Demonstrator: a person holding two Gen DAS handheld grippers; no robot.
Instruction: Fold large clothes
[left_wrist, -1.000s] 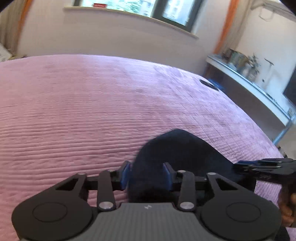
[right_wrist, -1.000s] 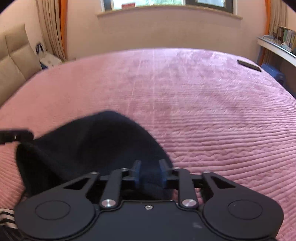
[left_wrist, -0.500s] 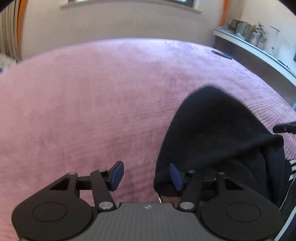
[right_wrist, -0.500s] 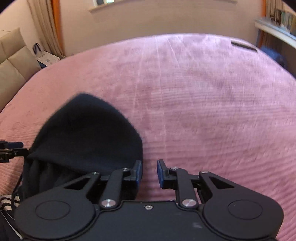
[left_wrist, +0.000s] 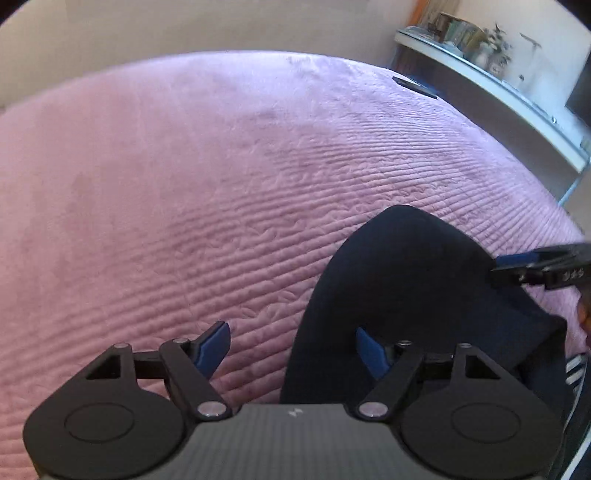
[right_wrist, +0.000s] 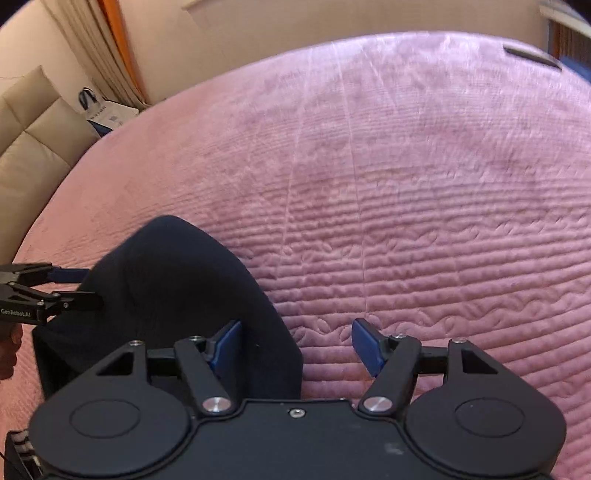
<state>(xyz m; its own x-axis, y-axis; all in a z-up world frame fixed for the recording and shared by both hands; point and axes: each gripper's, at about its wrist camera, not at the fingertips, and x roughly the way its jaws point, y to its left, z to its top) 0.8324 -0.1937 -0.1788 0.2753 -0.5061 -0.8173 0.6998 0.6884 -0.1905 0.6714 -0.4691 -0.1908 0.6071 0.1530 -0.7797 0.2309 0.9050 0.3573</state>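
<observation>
One dark garment (left_wrist: 413, 295) lies bunched on the near part of the pink bed (left_wrist: 221, 177). Two hand-held grippers flank it. The left hand-held gripper (left_wrist: 293, 350) and the right hand-held gripper (right_wrist: 297, 345) both have their jaws apart, just opened, pads off the cloth. One flat dark object (right_wrist: 532, 55) lies at the bed's far edge.

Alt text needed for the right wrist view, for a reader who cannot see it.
The right claw hangs open over a ribbed pink bedspread, its left pad over the edge of a rumpled dark navy fabric garment. The left claw pokes in at the garment's far side.
</observation>
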